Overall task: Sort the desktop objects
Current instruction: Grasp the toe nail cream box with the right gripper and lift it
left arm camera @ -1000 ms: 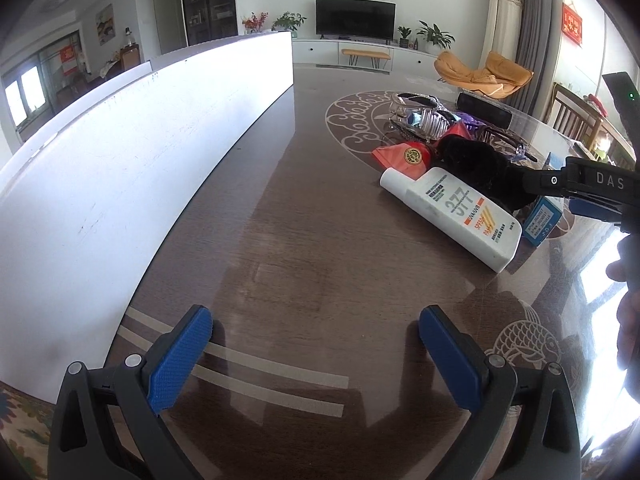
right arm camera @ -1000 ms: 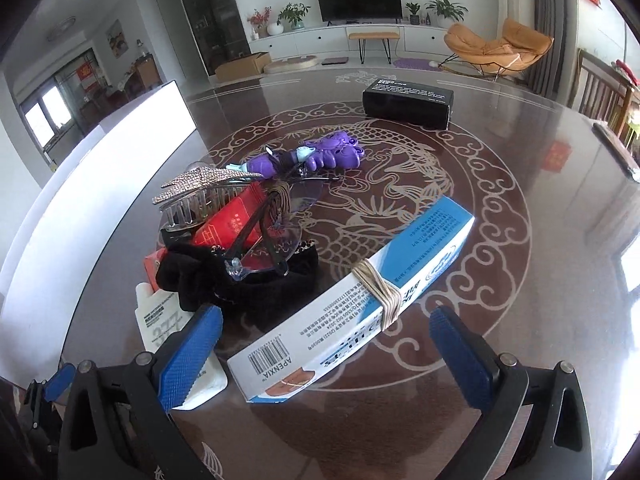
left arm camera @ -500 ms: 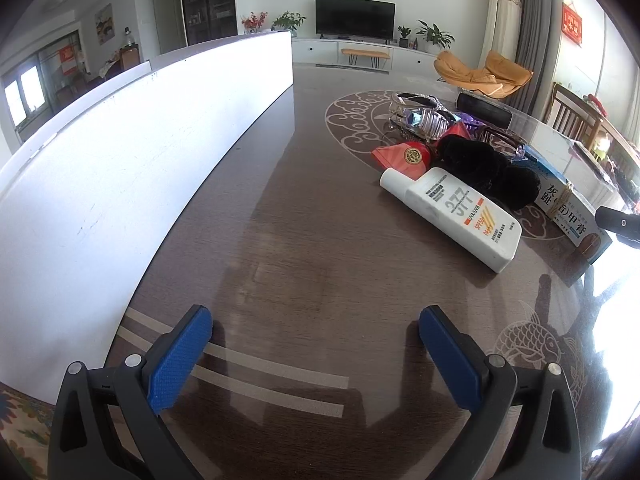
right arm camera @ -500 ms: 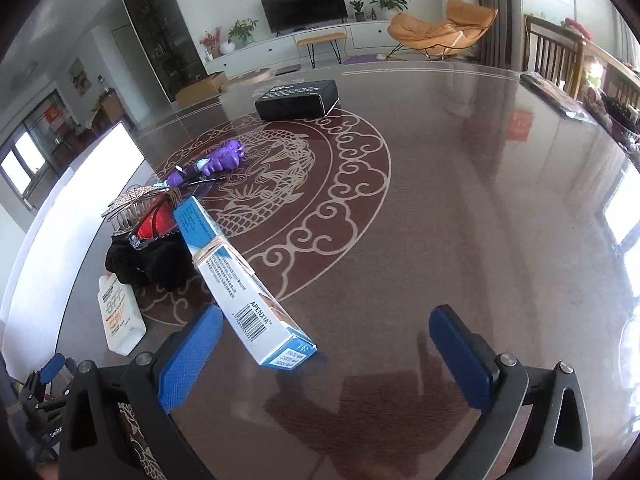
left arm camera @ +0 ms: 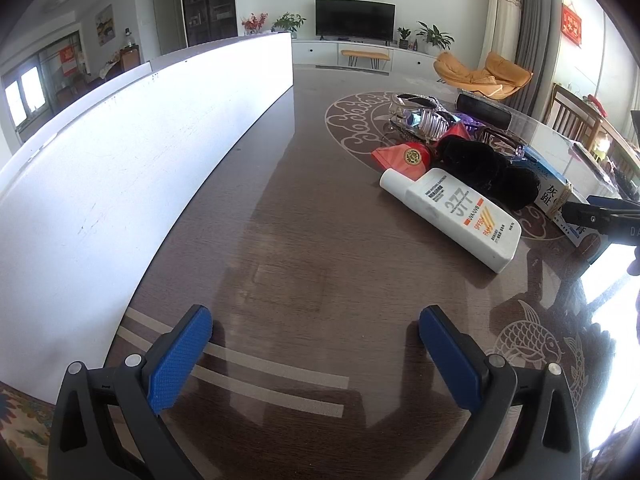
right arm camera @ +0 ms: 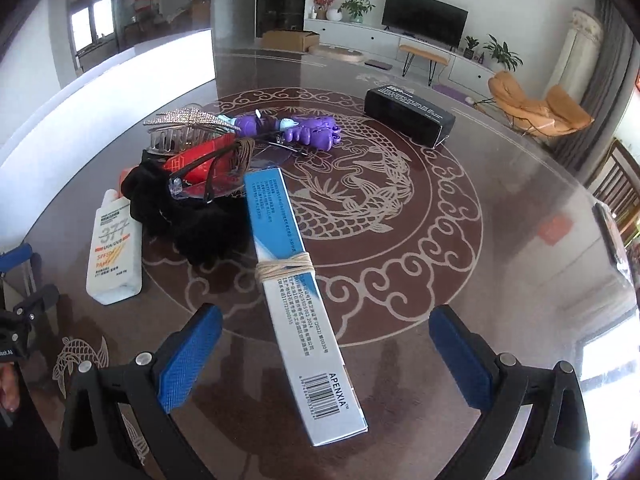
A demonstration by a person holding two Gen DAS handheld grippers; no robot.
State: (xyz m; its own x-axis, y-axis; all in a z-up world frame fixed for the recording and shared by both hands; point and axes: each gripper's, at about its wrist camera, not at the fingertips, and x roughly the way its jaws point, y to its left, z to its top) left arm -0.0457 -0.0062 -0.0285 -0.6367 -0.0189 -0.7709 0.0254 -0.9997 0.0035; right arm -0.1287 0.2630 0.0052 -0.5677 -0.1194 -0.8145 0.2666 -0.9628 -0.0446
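Long blue-and-white box (right arm camera: pixel 294 288), rubber-banded at mid-length, barcode end nearest, lying between spread fingers of right gripper (right arm camera: pixel 326 354); left gripper (left arm camera: pixel 316 344) likewise spread, empty.

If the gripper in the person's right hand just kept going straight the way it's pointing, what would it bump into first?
Most likely the long blue-and-white box, which lies between the open blue fingers of the right gripper, its barcode end nearest. The gripper's height above the table is hard to judge, so it might pass over it.
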